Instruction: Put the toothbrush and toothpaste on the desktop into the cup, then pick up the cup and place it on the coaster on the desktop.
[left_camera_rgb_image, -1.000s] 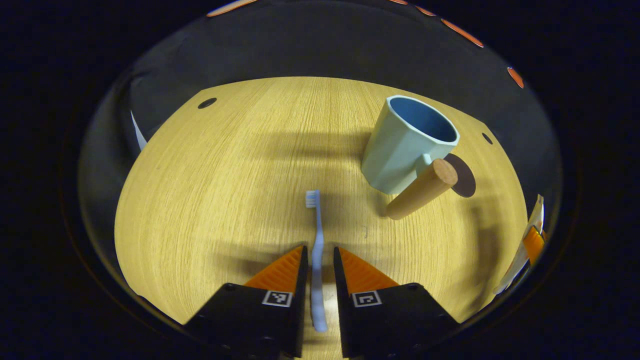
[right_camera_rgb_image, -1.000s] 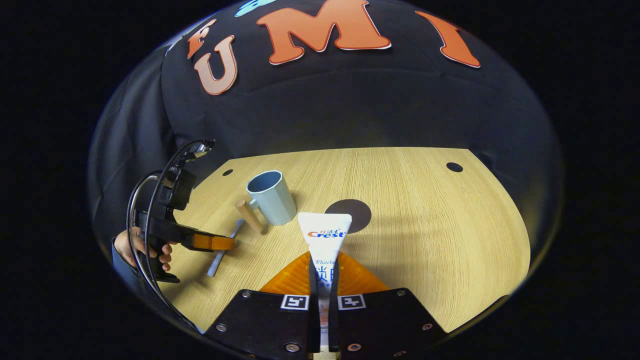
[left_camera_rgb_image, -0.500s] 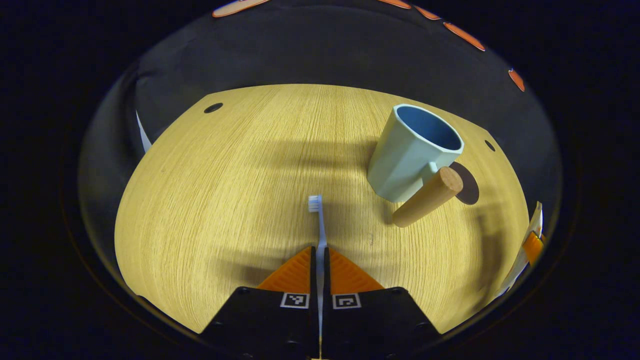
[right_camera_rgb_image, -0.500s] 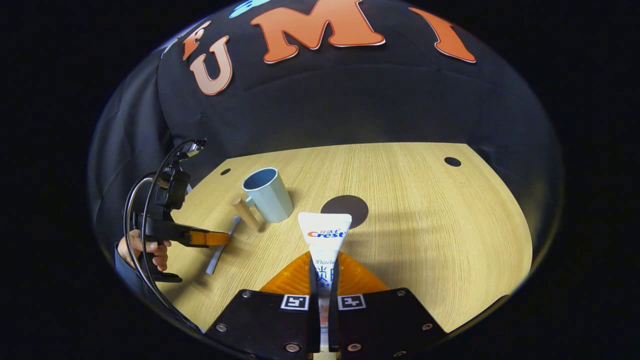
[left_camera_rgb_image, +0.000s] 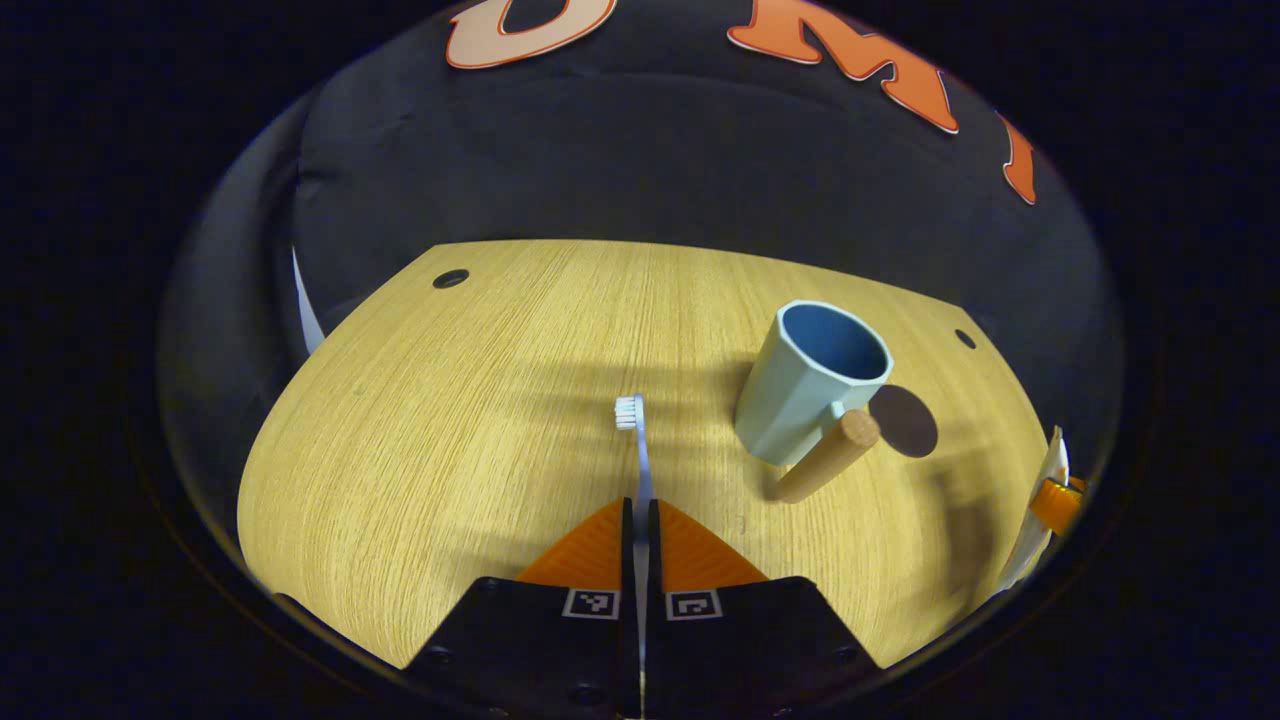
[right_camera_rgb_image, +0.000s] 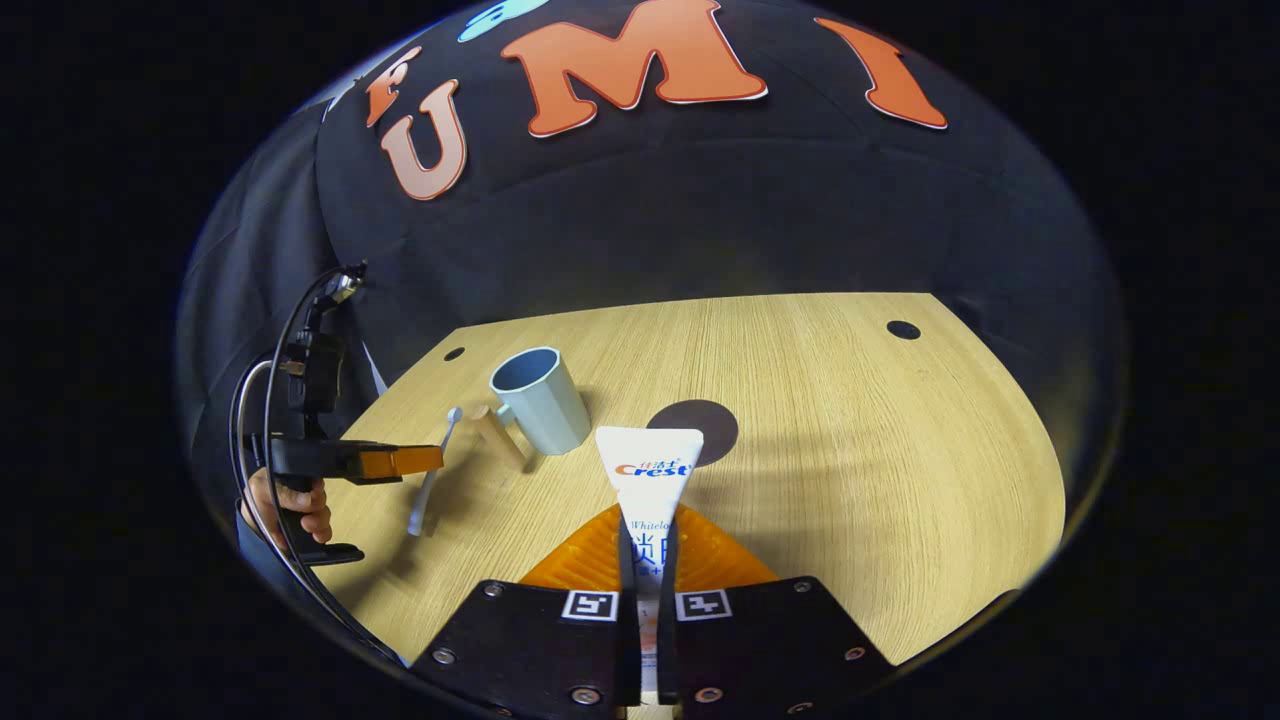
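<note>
Now both jaws pinch: toothbrush (left_camera_rgb_image: 638, 455) & toothpaste (right_camera_rgb_image: 650, 480) over wood desktop (left_camera_rgb_image: 450, 400).

Item 1: toothpaste tube (right_camera_rgb_image: 650, 470), held above the desktop's near edge; printed label with a brand word in red and blue and further blue characters below it, partly hidden.
Item 2: square black-and-white coded markers (left_camera_rgb_image: 591, 603), a pair on each gripper's fingers; patterns only, no legible writing.
</note>
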